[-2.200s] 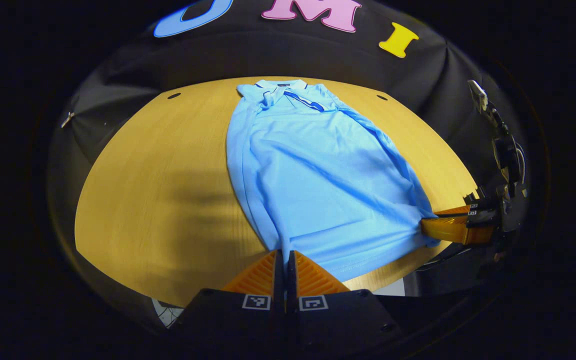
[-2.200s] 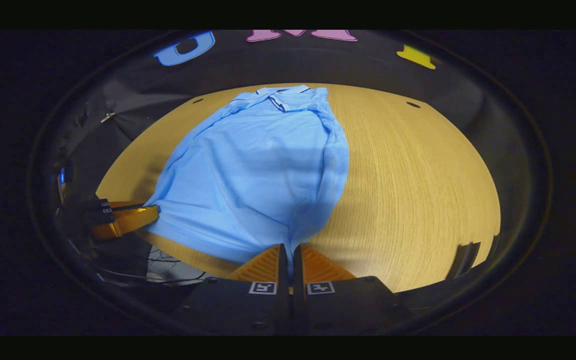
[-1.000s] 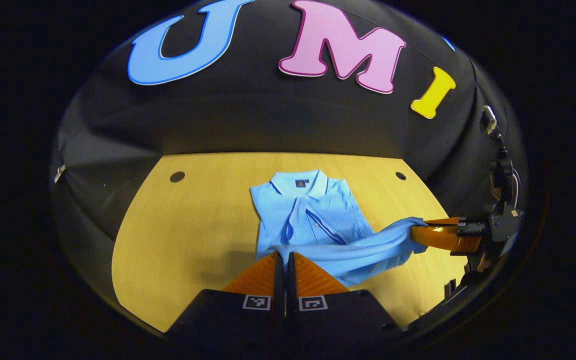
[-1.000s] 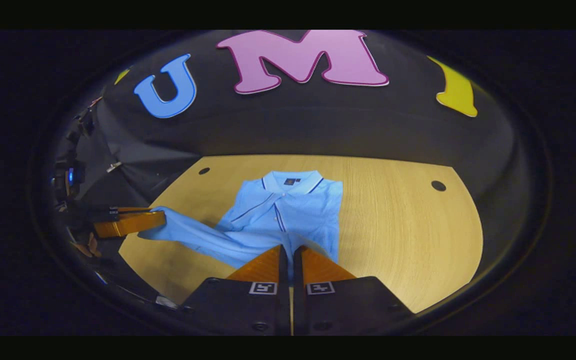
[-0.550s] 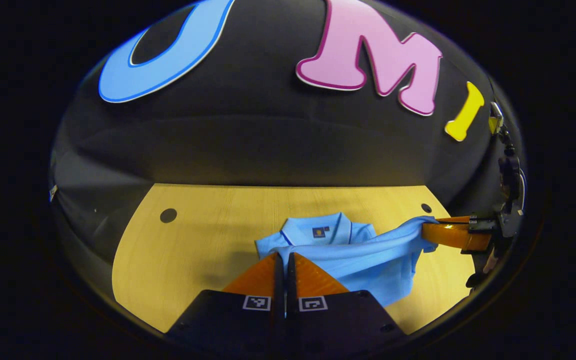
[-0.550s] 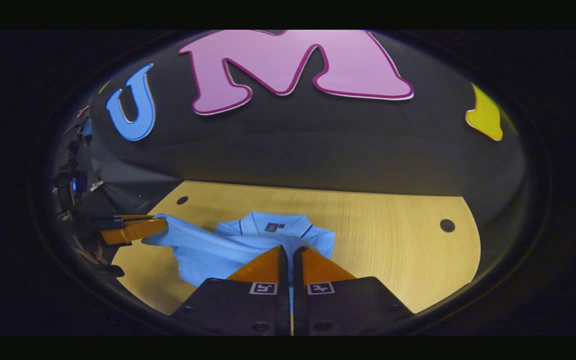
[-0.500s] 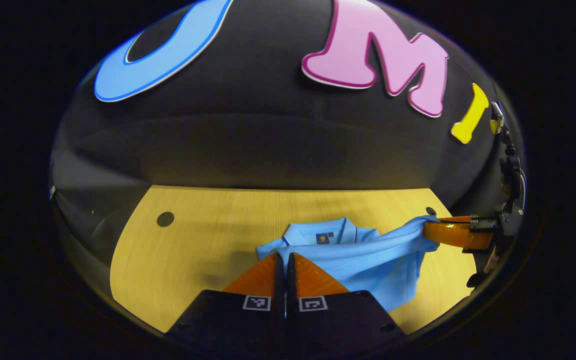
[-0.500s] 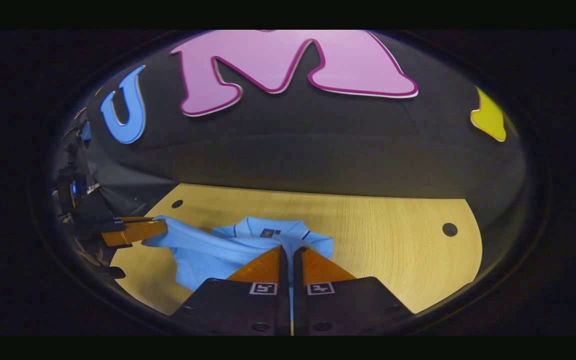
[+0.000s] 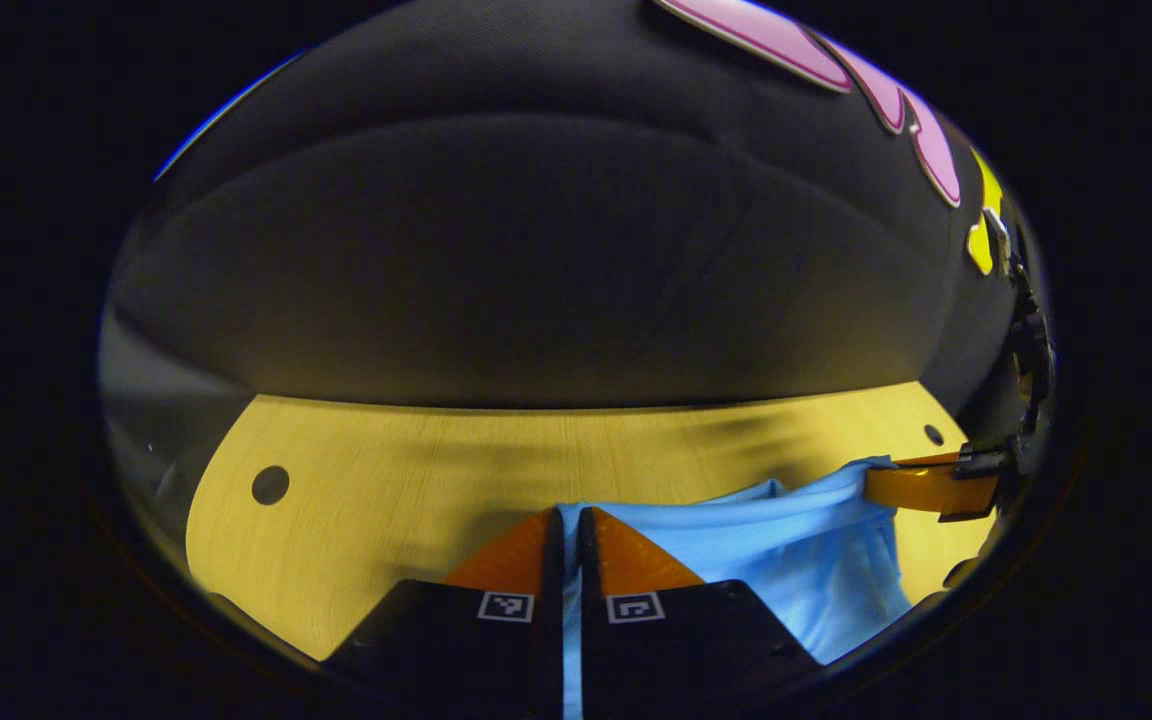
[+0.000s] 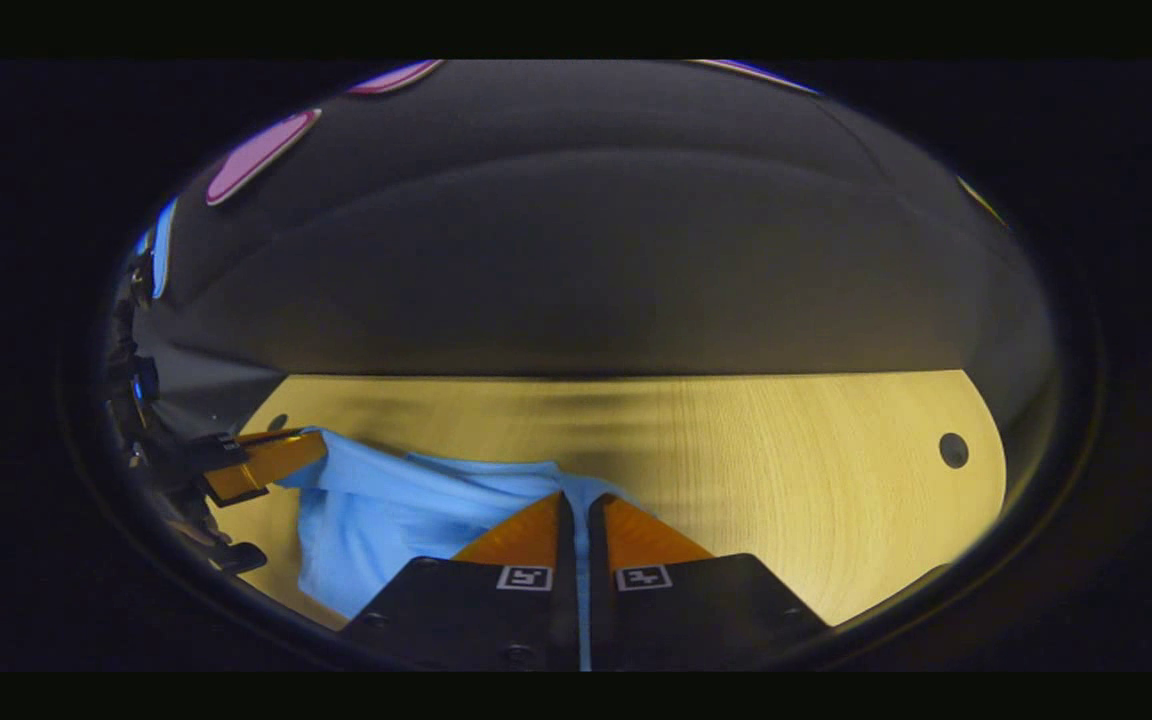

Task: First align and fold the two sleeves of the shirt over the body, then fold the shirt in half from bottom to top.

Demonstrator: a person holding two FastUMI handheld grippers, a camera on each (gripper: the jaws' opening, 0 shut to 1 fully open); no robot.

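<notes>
While the shirt (image 9: 786, 545) hem is pinched by both the left gripper (image 9: 568, 520) and right gripper (image 10: 576, 505), corners should be lowered level onto the collar end.

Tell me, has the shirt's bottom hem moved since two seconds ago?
Yes. Both grippers carried the shirt's hem from the table's near edge toward the far edge by the booth wall.

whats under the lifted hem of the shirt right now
The hem of the shirt spans between the left gripper and right gripper. Wooden table shows beyond; the collar and front are covered.
</notes>
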